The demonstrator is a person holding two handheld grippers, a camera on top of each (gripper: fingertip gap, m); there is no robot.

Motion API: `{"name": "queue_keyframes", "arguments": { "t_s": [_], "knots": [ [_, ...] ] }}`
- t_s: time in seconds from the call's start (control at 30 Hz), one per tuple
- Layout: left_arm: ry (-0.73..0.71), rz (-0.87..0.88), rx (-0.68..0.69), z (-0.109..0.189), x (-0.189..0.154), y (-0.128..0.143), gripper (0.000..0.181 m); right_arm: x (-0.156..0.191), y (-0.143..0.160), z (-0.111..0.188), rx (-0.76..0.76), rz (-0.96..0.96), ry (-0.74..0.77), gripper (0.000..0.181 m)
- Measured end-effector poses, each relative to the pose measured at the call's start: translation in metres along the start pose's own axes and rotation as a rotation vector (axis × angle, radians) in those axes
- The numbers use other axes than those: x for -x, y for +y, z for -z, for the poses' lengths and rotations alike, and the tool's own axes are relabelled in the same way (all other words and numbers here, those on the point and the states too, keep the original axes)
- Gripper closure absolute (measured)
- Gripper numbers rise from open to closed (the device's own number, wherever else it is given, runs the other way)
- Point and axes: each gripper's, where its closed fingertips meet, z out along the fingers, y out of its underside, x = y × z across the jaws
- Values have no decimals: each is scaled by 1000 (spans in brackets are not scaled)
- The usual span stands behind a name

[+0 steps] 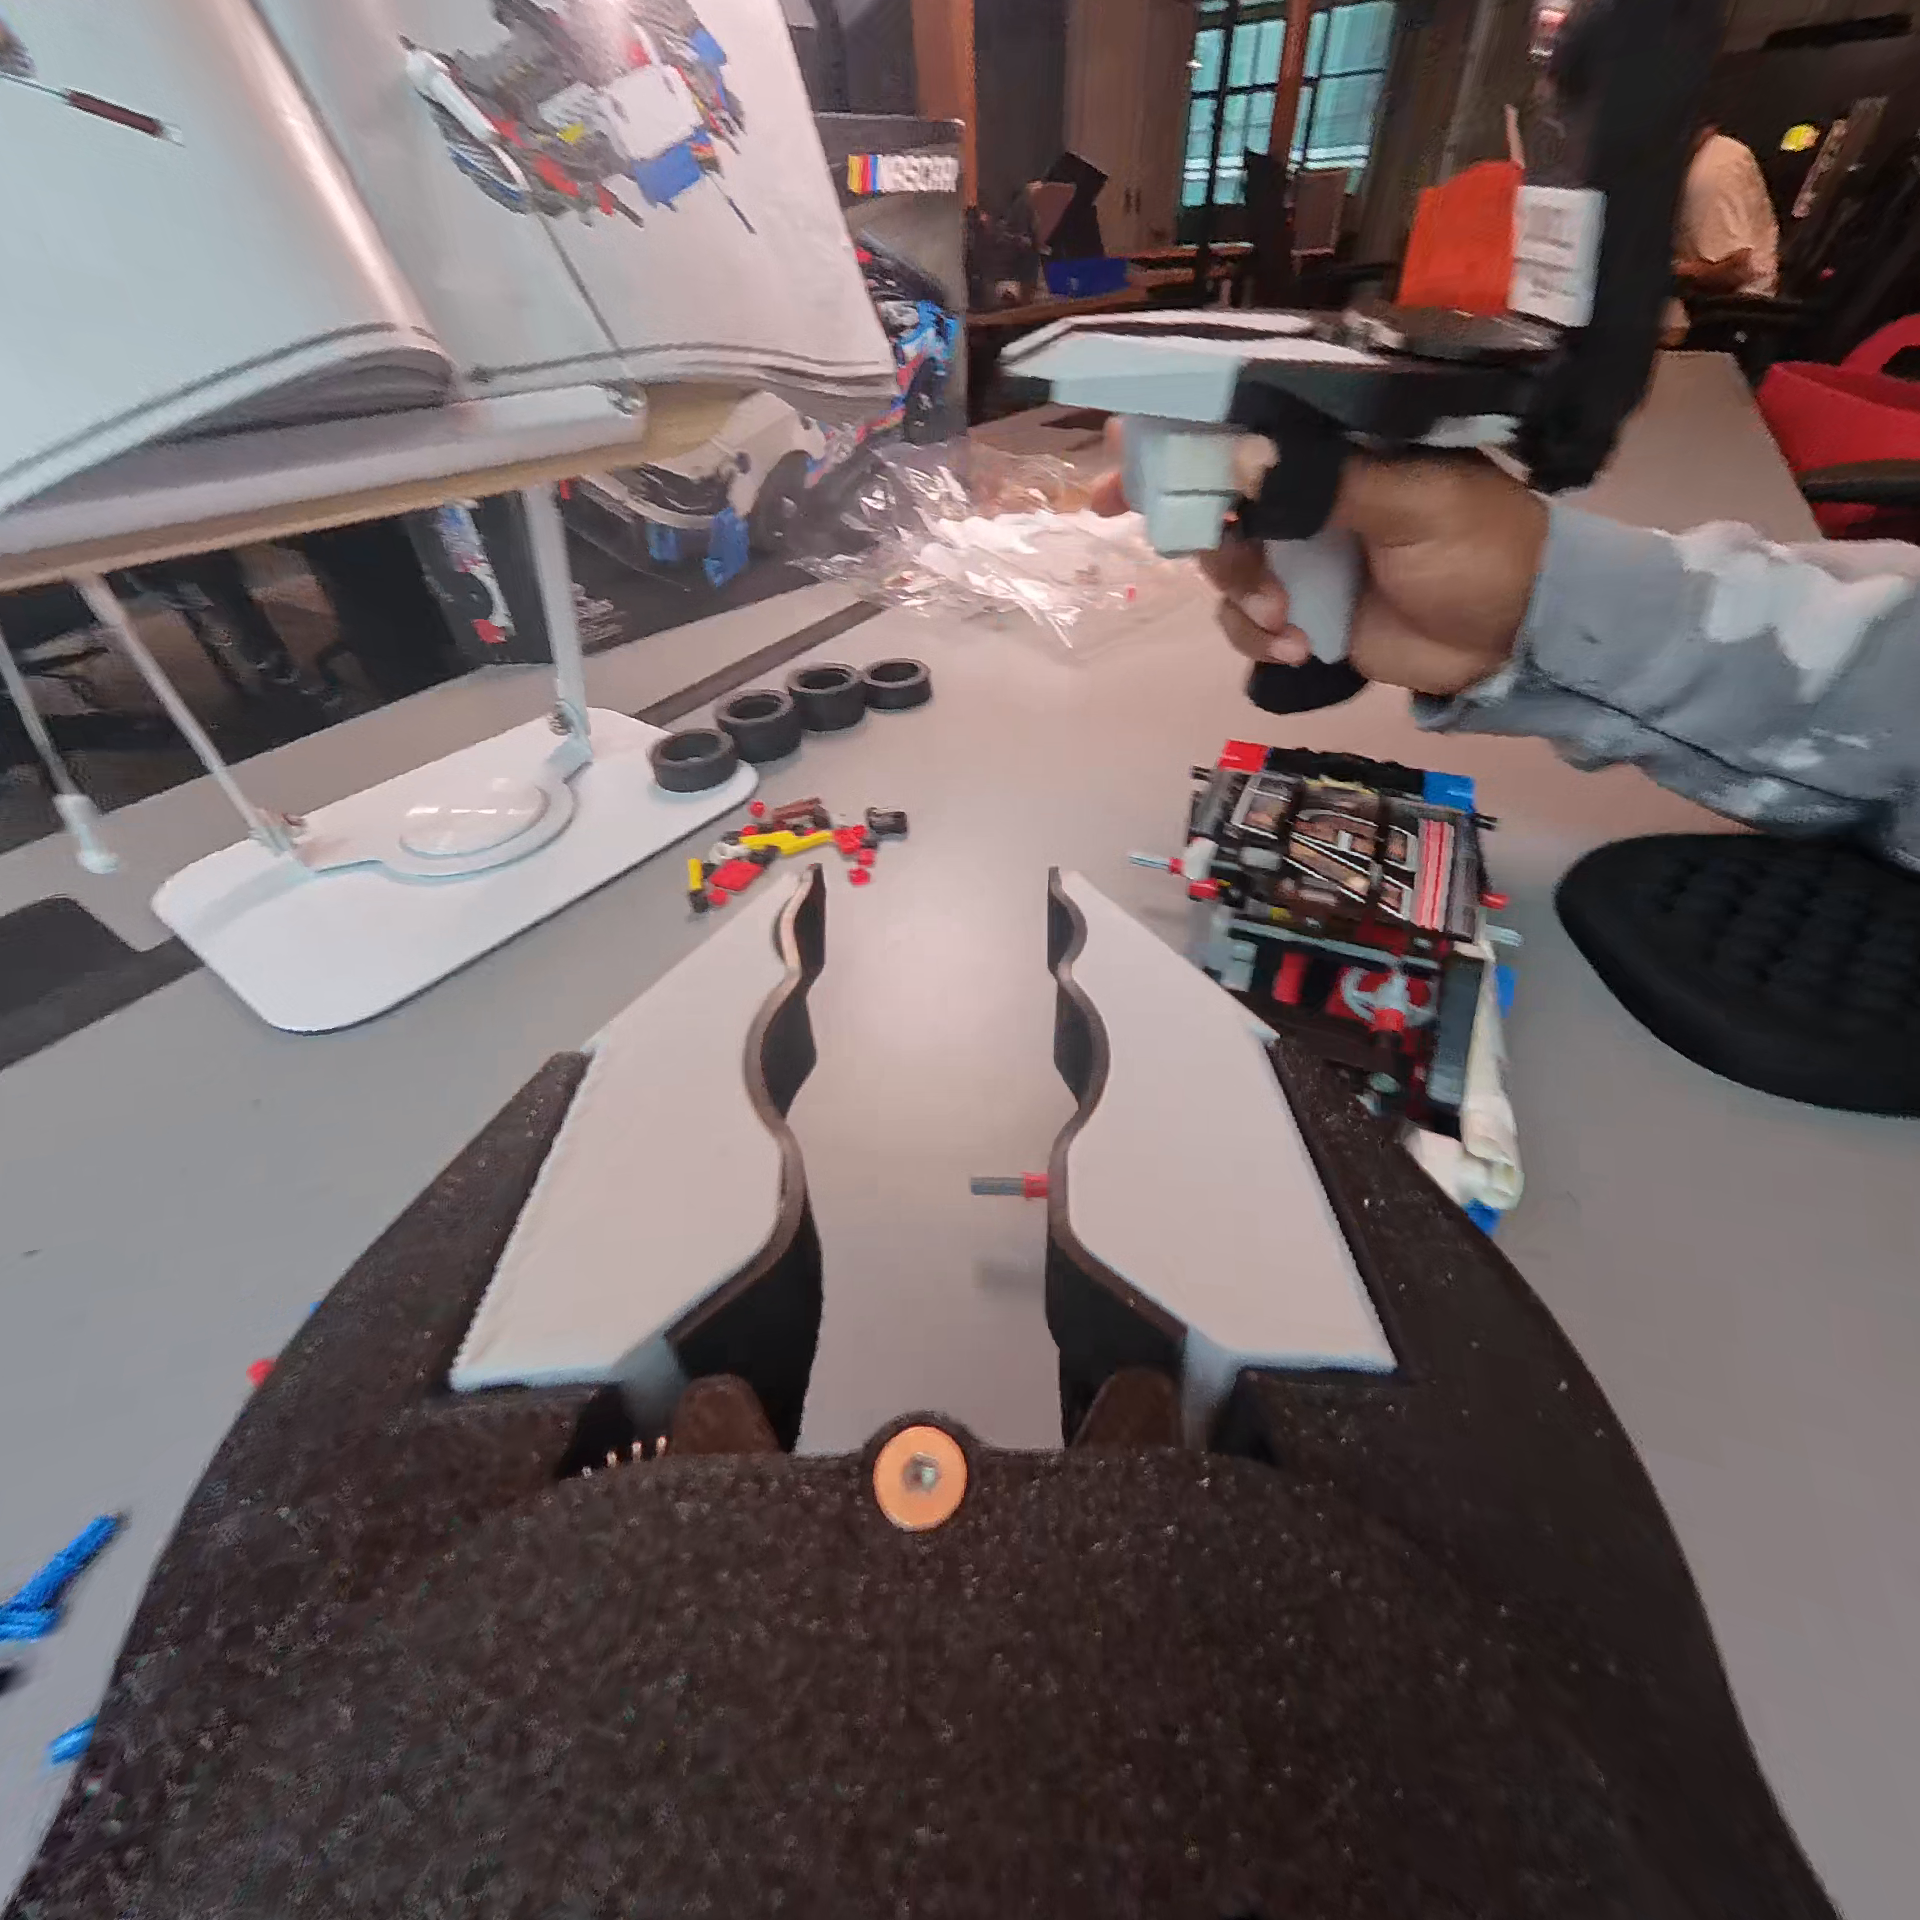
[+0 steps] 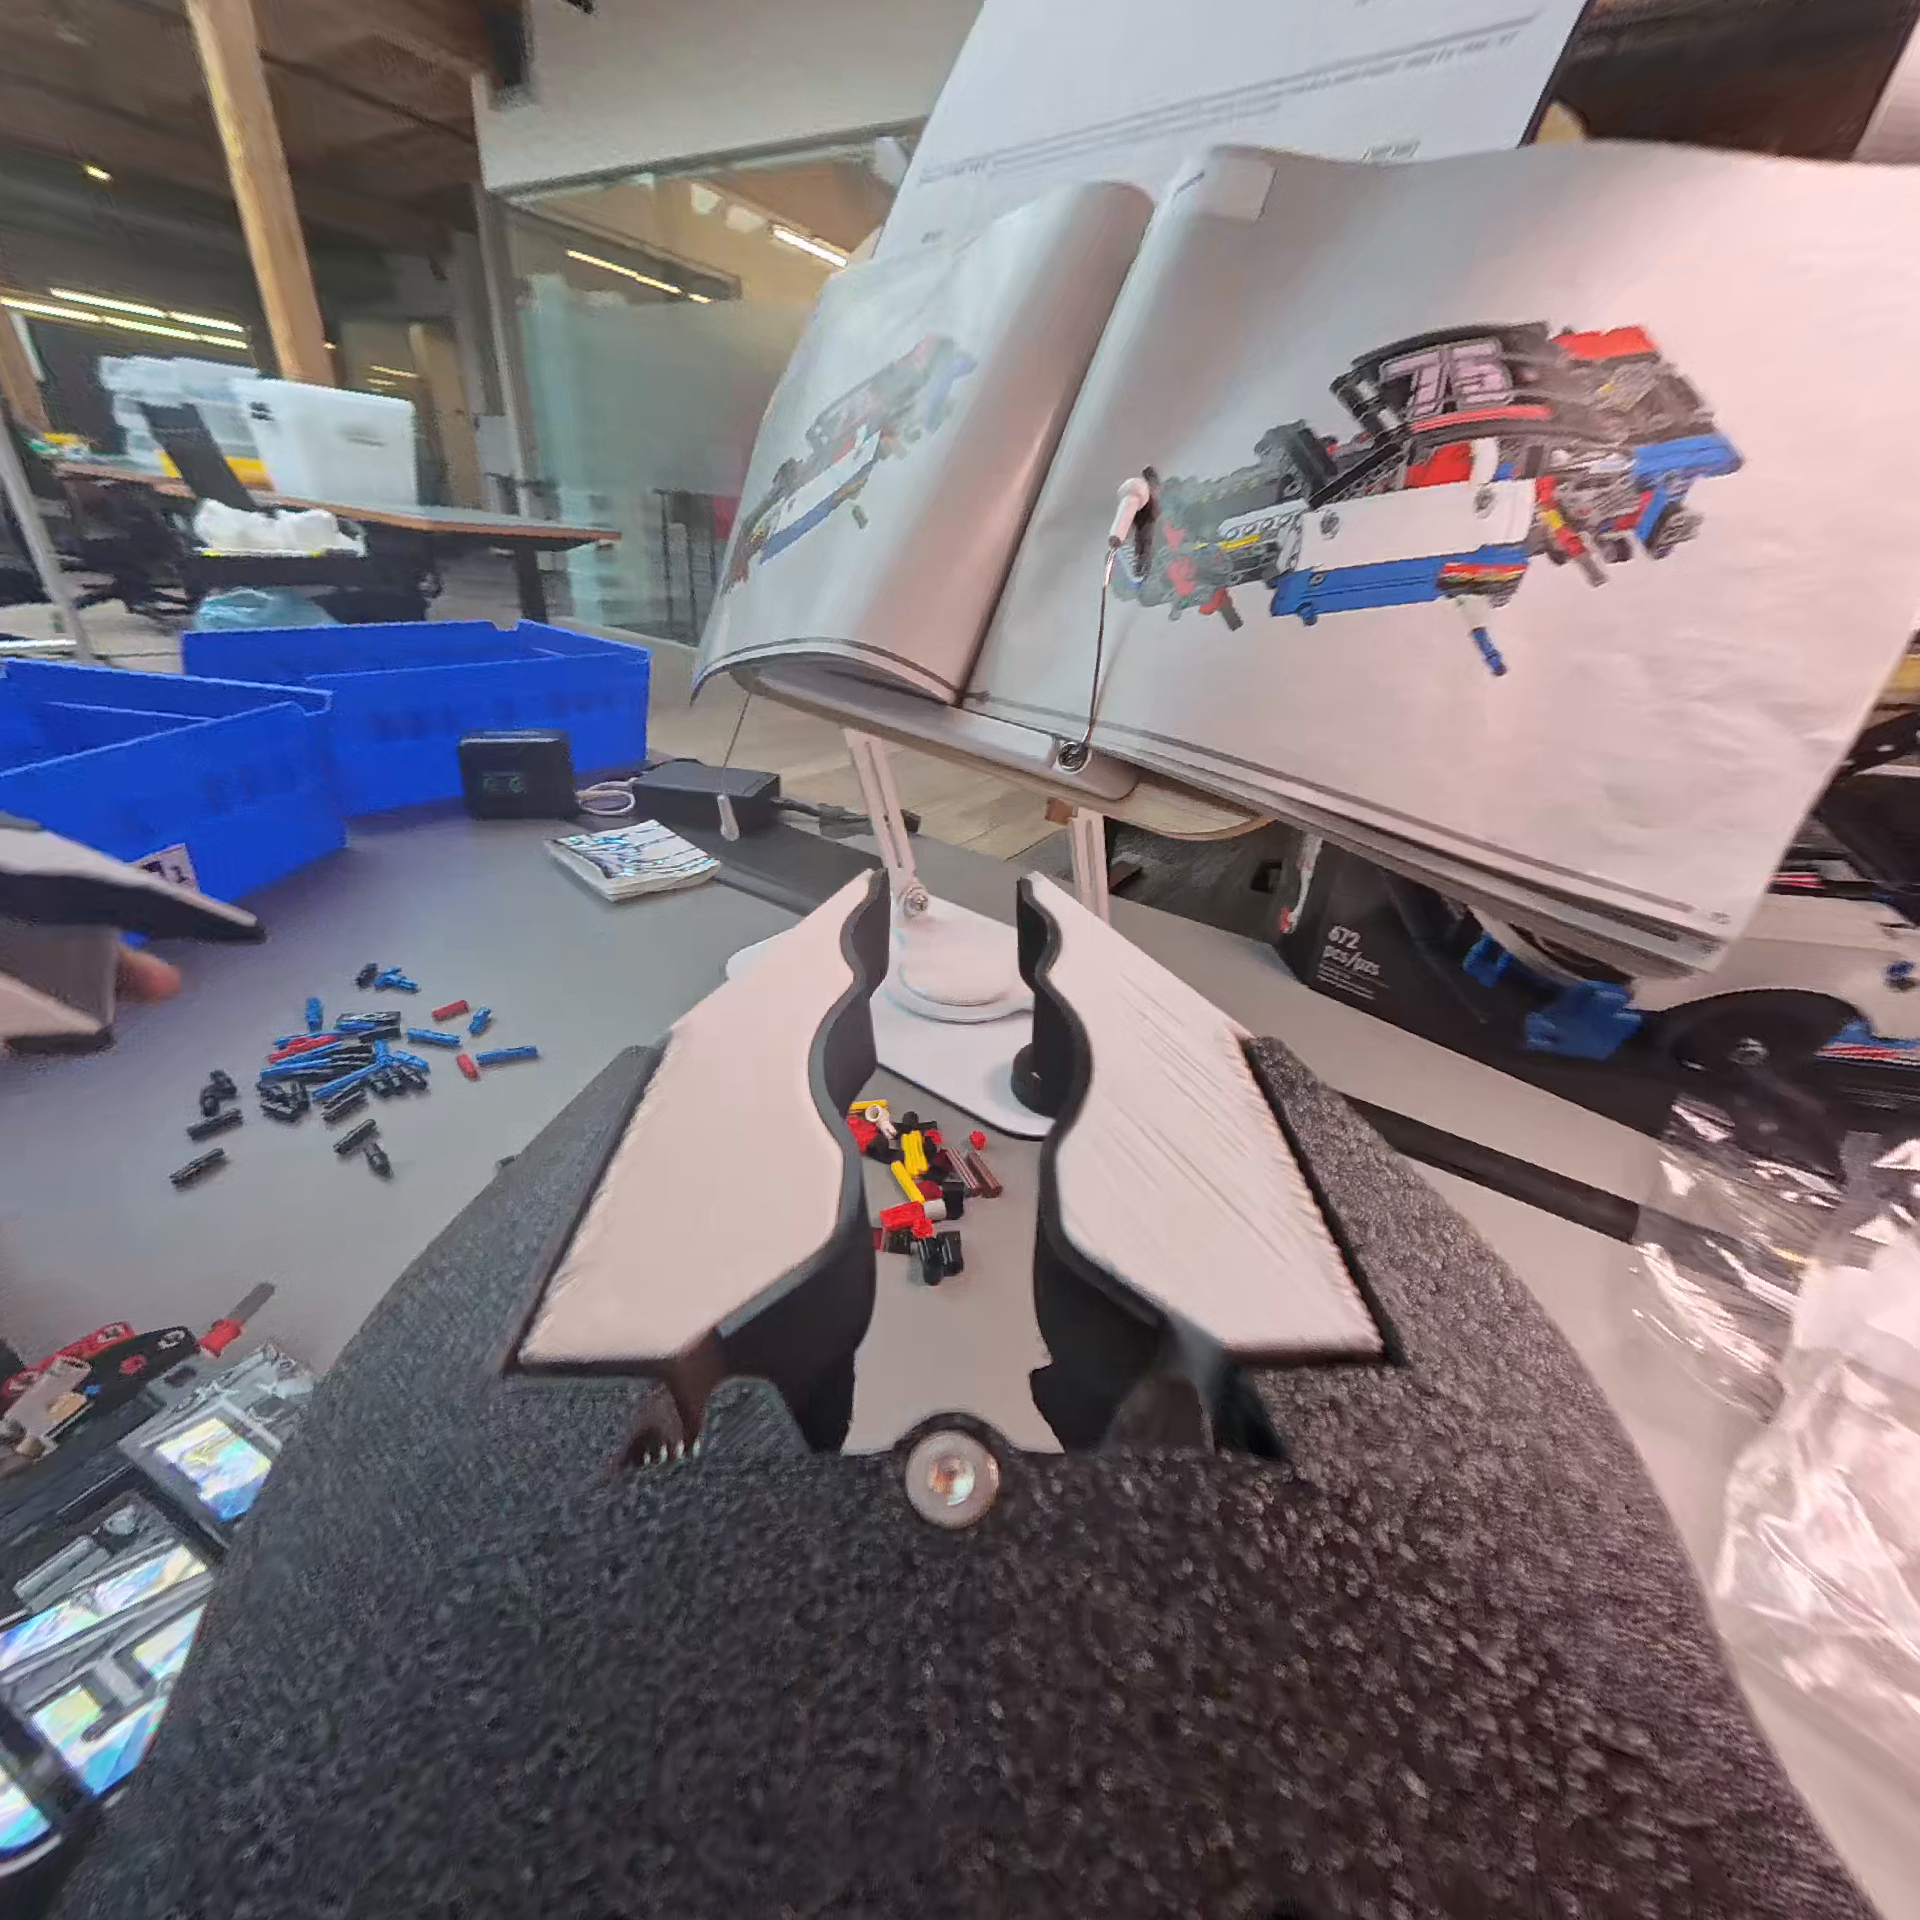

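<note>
Both tools gape empty: left tool [image 1: 935, 904] over the grey worktop [image 1: 935, 1091], right tool [image 2: 951, 904] above small red-yellow-black bricks [image 2: 920, 1184], lower centre; careless closing could scatter them.

A grey table [image 1: 935, 1091] bore a white book stand [image 1: 343, 883] at left, four black tyres [image 1: 795, 709], loose bricks [image 1: 790, 847] and a part-built model [image 1: 1340, 914] at right.

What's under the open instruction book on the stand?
Under the open instruction book a white stand with slanted legs holds it above the grey table. Behind the legs stands a dark box printed with a car. The book hides the box's upper part.
</note>
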Motion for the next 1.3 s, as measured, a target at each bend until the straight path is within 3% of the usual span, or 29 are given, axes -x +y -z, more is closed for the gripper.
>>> {"name": "queue_keyframes", "arguments": {
  "t_s": [0.03, 0.13, 0.3, 0.4, 0.5, 0.6, 0.7, 1.03, 1.3],
  "knots": [
    [-44, 3, -22, -3, 15, -8, 137, 0, -2, 6, -13, 15, 23, 157],
    [-175, 39, -88, -20, 67, -41, 121, -8, 0, 13, -31, 45, 76, 157],
    [-374, 117, -140, -65, 164, -88, 77, -24, 20, 16, 5, 40, 137, 158],
    [-493, 157, -127, -88, 217, -91, 60, -24, 30, 17, 32, 49, 138, 159],
    [-548, 158, -112, -105, 240, -86, 57, -21, 30, 17, 36, 50, 124, 160],
    [-605, 141, -145, -104, 248, -88, 67, -18, 28, 15, 32, 45, 110, 160],
    [-630, 128, -186, -97, 249, -93, 109, -15, 32, 12, 46, 26, 88, 160],
    [-571, 59, -132, -93, 247, -95, 168, -7, 41, 8, 78, 47, 62, 161],
    [-509, 1, -258, -85, 210, -132, 169, -9, 44, 7, 93, 46, 71, 161]
  ]
}}
